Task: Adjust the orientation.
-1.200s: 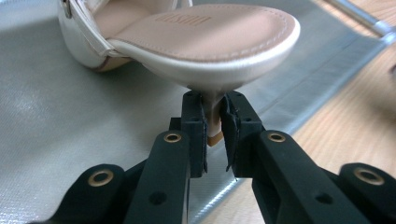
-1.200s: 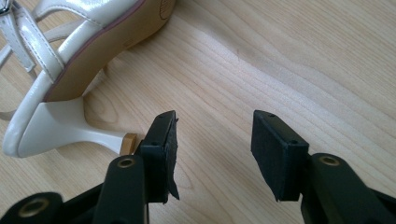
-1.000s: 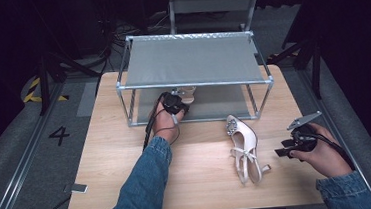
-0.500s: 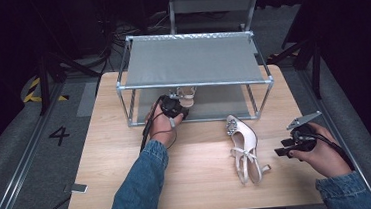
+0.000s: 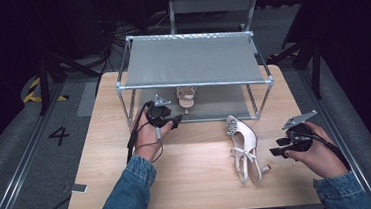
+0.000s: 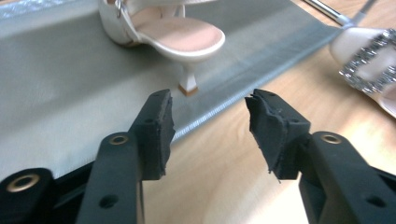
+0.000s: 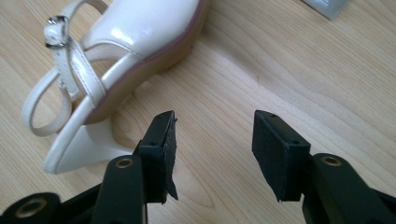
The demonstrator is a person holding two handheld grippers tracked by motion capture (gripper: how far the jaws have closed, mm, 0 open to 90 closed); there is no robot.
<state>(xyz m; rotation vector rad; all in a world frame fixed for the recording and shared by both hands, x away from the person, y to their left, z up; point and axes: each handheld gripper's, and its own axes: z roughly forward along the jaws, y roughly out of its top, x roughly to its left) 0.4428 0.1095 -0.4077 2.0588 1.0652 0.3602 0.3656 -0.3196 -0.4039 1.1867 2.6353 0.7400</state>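
A: What has just changed at the rack (image 5: 194,83)?

B: The left tongs (image 5: 173,120) have just been opening. In the left gripper view they now stand spread with nothing between the pads; only grey shelf (image 6: 70,93) and bare worktop (image 5: 195,184) show in the gap. A second ago, in the high view, they were right up against the first shoe (image 5: 187,96) under the rack's top; now they sit just in front of the rack, apart from it.

A: So that shoe is let go?

B: It looks that way. It stands by itself on the rack's lower shelf, heel (image 6: 187,84) down near the shelf's front edge, pointing into the rack.

A: And its mate?

B: The second shoe (image 5: 244,147) lies on the worktop in front of the rack, toward its right end, buckled toe nearest the rack and heel toward the person. It has not shifted between the pictures.

A: The right tongs?

B: The right tongs (image 5: 278,152) are spread too and pinch nothing. They hover just right of the second shoe, near its heel (image 7: 84,144), about where they were a second ago.

A: What does that mean for the job?

B: I'd judge one shoe is shelved and one is left. The right tongs are the nearer, already wide enough to close on its heel end.
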